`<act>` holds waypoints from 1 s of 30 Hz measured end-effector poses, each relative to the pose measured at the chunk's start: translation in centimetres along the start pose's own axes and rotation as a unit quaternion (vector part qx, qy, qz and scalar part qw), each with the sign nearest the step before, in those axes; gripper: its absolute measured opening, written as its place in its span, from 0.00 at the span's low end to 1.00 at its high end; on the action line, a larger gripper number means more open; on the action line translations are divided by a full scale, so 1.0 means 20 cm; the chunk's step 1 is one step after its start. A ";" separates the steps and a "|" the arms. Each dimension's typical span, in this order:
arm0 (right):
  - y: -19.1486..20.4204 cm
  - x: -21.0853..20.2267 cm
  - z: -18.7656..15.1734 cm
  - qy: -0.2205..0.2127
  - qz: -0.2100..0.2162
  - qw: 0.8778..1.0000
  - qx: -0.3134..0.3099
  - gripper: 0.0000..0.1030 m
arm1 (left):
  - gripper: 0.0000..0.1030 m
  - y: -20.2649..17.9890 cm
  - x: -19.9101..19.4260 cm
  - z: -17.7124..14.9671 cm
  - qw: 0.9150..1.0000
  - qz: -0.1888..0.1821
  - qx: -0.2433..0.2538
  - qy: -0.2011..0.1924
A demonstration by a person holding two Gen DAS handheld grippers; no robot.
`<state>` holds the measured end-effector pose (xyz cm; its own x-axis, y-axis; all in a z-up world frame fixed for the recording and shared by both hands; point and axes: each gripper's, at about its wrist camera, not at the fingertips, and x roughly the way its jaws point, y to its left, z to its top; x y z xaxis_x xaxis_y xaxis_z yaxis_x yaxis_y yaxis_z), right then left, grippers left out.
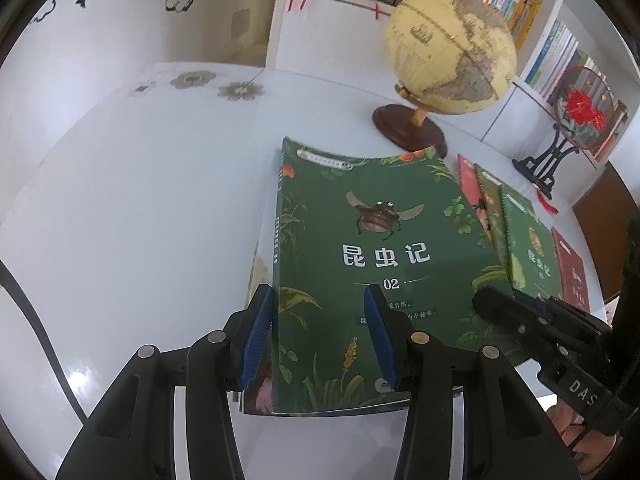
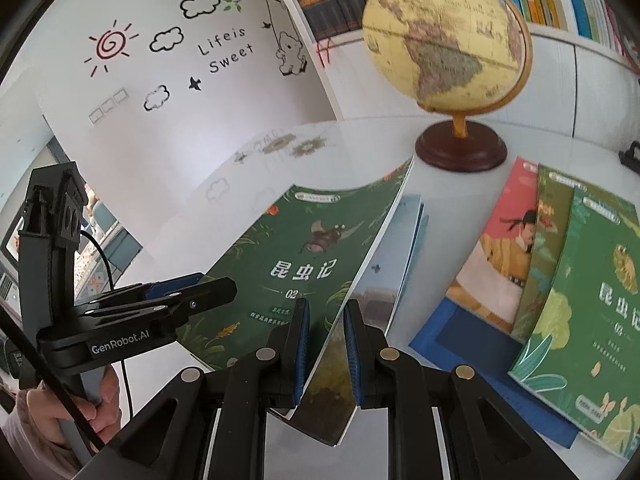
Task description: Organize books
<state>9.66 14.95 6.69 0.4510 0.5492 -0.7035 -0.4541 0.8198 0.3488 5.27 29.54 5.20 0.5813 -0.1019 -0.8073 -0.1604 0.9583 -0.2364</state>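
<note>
Green book (image 2: 304, 264), thin, light and floppy, sags mid-frame: right gripper (image 2: 325, 350) nearly closed, pinching its near edge; left gripper (image 1: 320, 334) half-open, straddling its spine corner, grip unclear.

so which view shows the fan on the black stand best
The left wrist view: the fan shows whole at the right edge, red flowers on its round face, on its black stand. The right wrist view catches only a dark blurred bit of the stand.

A yellowed globe (image 1: 450, 52) on a dark wooden base stands on the white table (image 1: 140, 200), near a red embroidered fan (image 1: 584, 110) (on a black stand) and a wall (image 2: 168, 60) bearing cartoon stickers.
</note>
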 end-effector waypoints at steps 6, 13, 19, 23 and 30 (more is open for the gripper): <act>-0.03 0.06 -0.04 0.027 -0.005 1.000 0.005 0.16 | 0.42 0.01 0.05 -0.02 1.000 0.015 0.003 0.016; -0.11 0.11 -0.08 0.042 0.010 0.998 0.048 0.20 | 0.45 0.03 0.10 -0.03 0.998 0.035 0.014 0.042; -0.12 0.10 -0.07 0.051 0.002 0.997 0.065 0.62 | 0.67 0.03 0.10 -0.03 0.996 0.058 0.006 0.070; -0.13 0.02 -0.06 0.038 0.017 0.996 0.074 0.62 | 0.68 0.02 0.04 0.00 0.997 0.050 -0.006 0.058; -0.31 -0.16 -0.08 0.004 0.005 0.992 0.122 0.62 | 0.68 -0.20 -0.03 0.11 0.999 0.027 0.031 0.026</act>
<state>9.79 7.79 5.72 0.4407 0.5578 -0.7033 -0.2583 0.8292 0.4957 7.41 26.45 7.79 0.5311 -0.0611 -0.8451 -0.1404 0.9773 -0.1589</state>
